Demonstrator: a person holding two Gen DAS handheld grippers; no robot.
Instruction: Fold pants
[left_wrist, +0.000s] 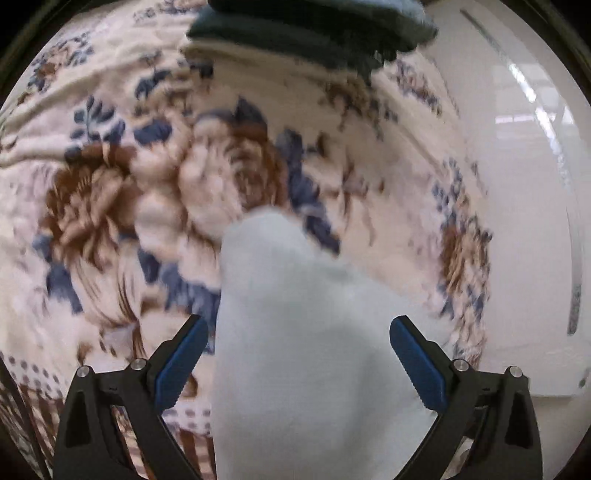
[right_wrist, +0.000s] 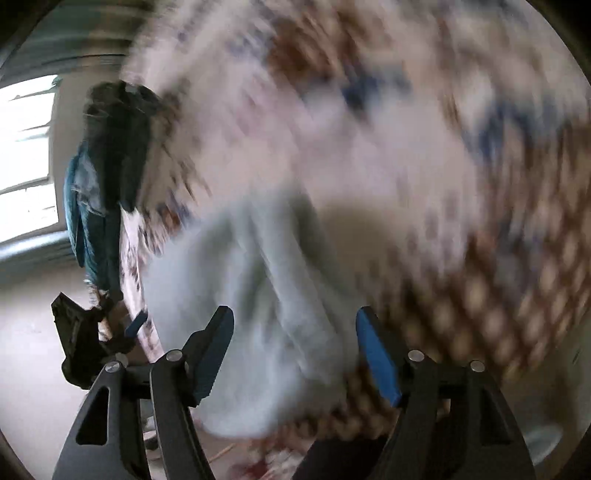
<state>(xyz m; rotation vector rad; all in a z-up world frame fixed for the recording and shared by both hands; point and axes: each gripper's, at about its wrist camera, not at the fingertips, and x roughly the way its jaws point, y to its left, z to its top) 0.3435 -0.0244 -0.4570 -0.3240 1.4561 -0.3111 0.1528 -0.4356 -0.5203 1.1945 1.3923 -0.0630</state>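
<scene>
Pale blue pants (left_wrist: 306, 350) fill the space between the fingers of your left gripper (left_wrist: 299, 354). In the left wrist view the jaws stand wide apart, and the fabric rises between the blue pads (left_wrist: 177, 365) without being pressed by either one. Treat this gripper as open, with nothing clamped.

Your right gripper (right_wrist: 295, 350) shows the same condition. Its jaws stand apart, the pants (right_wrist: 258, 314) lie bunched between and ahead of them, and the pads do not bear on the cloth. Motion blur is heavy in this view, so fine contact cannot be confirmed.

The pants rest on a bed covered by a floral quilt (left_wrist: 147, 184). A stack of dark folded clothes (left_wrist: 314, 33) sits at the far edge of the quilt, well apart from the pants. In the right wrist view your left gripper (right_wrist: 110, 332) appears at the left, beside the edge of the bed.

Judged from these views, the pants are bunched rather than folded flat, so the task is not complete.

Risks from here:
- Closing on a thick bunch can catch several layers at once and drag the whole garment instead of one edge.
- Closing too low can pinch the quilt together with the pants.
- Fast movement blurs both views, so you may misjudge which hem or fold lies between the pads.
- Lifting with only one gripper closed lets the free side sag and undo any fold.
</scene>
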